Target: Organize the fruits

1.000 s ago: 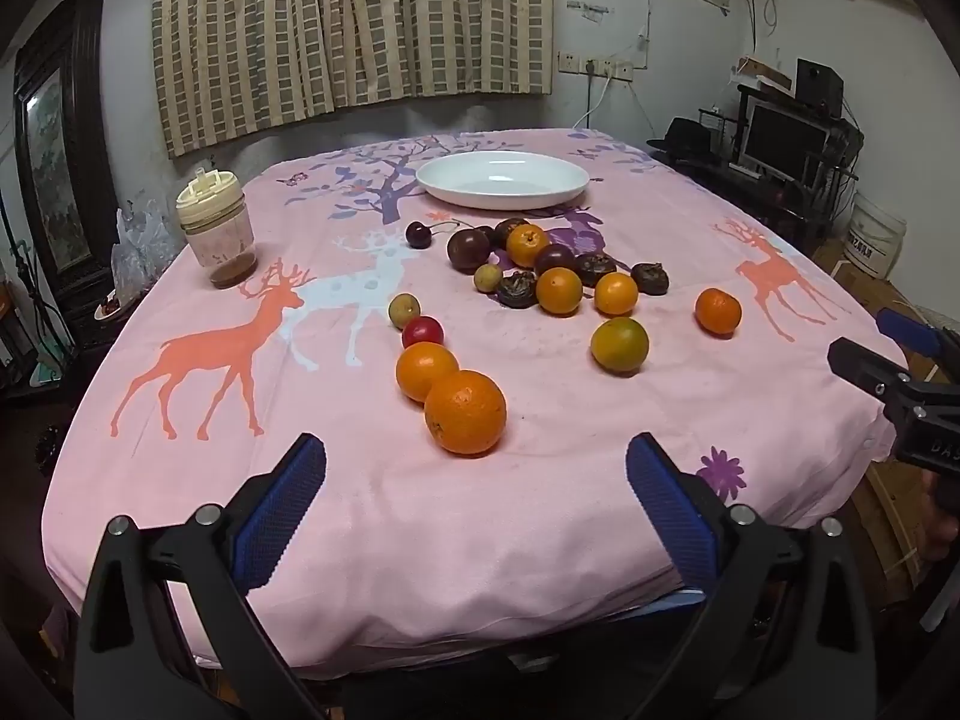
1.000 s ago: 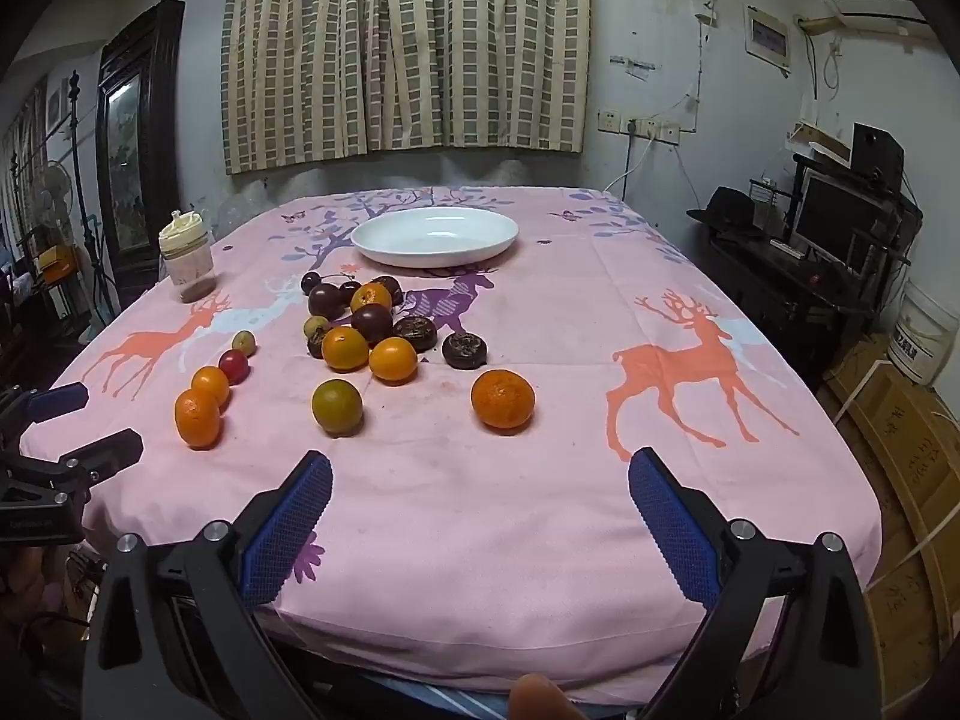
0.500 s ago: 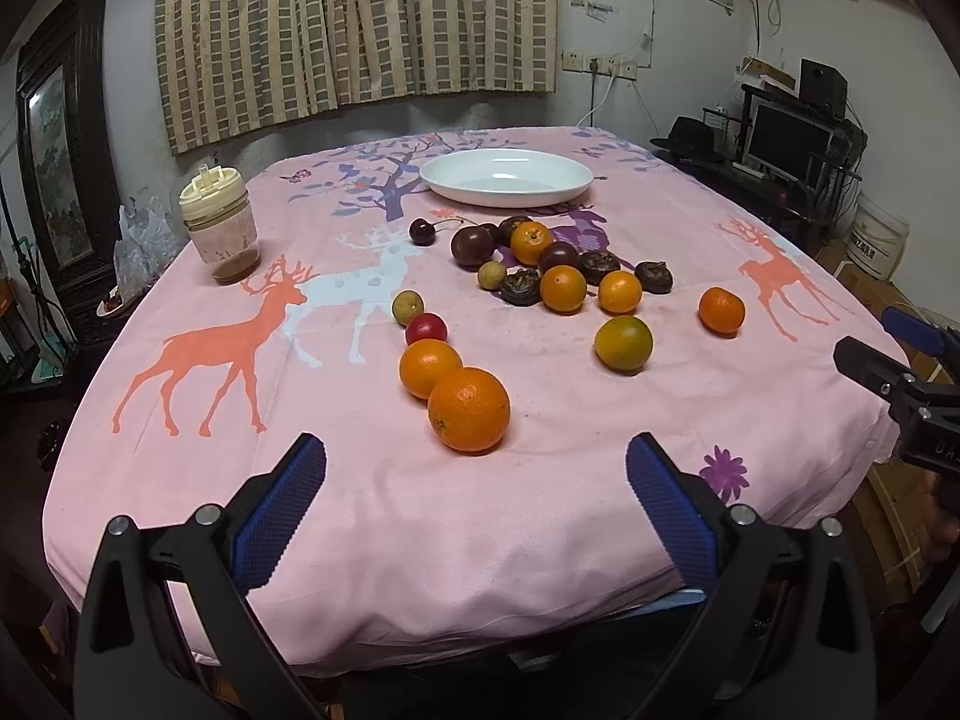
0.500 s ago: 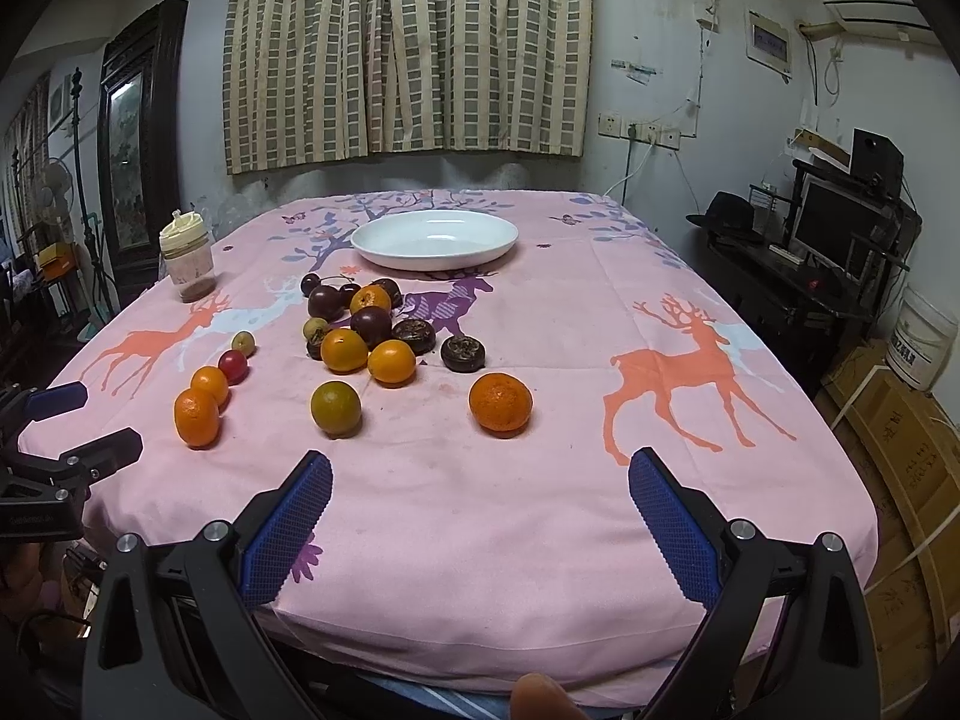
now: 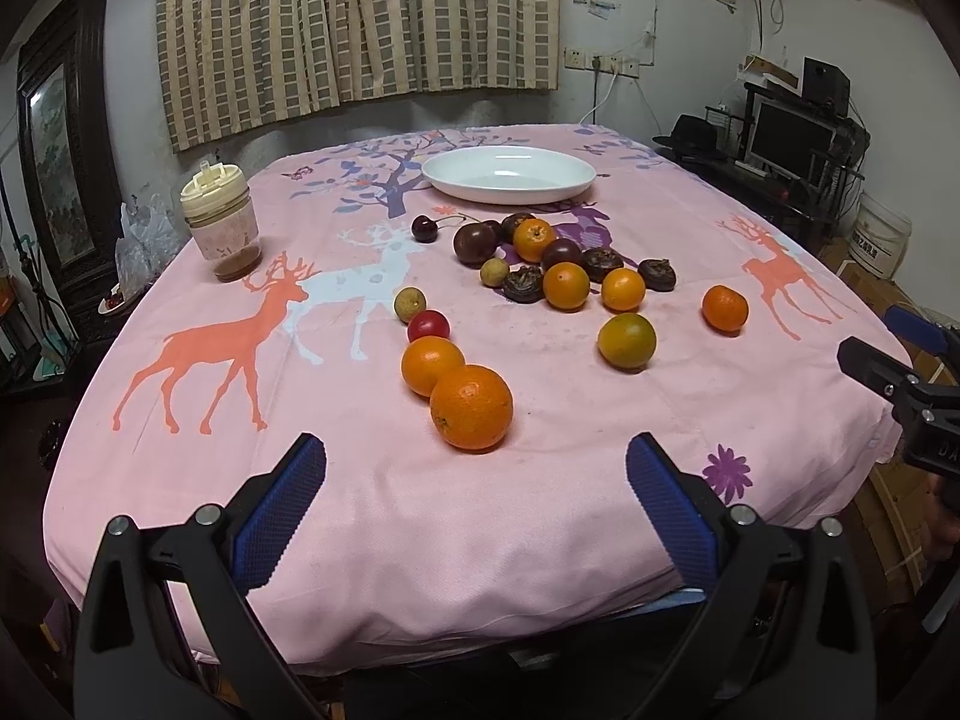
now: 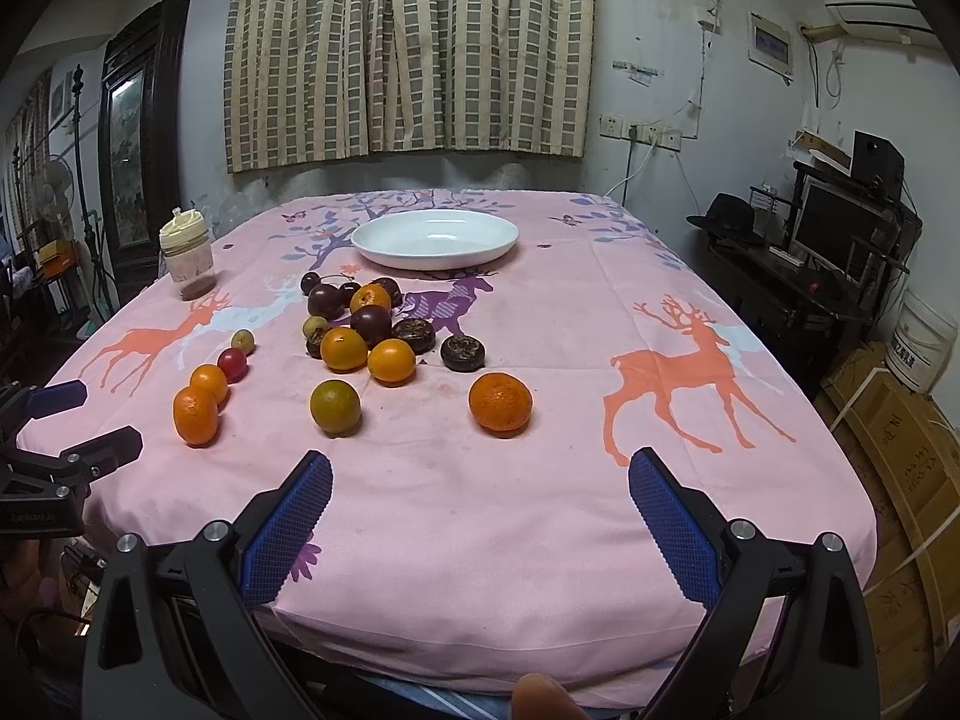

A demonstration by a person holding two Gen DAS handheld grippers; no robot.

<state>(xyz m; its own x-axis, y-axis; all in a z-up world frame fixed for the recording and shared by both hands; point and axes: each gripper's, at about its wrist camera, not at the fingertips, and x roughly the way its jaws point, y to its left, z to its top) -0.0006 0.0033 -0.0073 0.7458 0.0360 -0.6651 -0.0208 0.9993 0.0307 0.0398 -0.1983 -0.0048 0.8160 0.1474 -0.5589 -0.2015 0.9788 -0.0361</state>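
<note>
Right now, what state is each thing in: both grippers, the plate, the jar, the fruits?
left gripper: open, empty, above the near table edge.
right gripper: open, empty.
white plate: empty, upright, at the far end.
lidded jar: closed, upright, brown residue at bottom.
fruits: all loose on the pink tablecloth, none on the plate.
nearest orange: touching the orange behind it.
</note>
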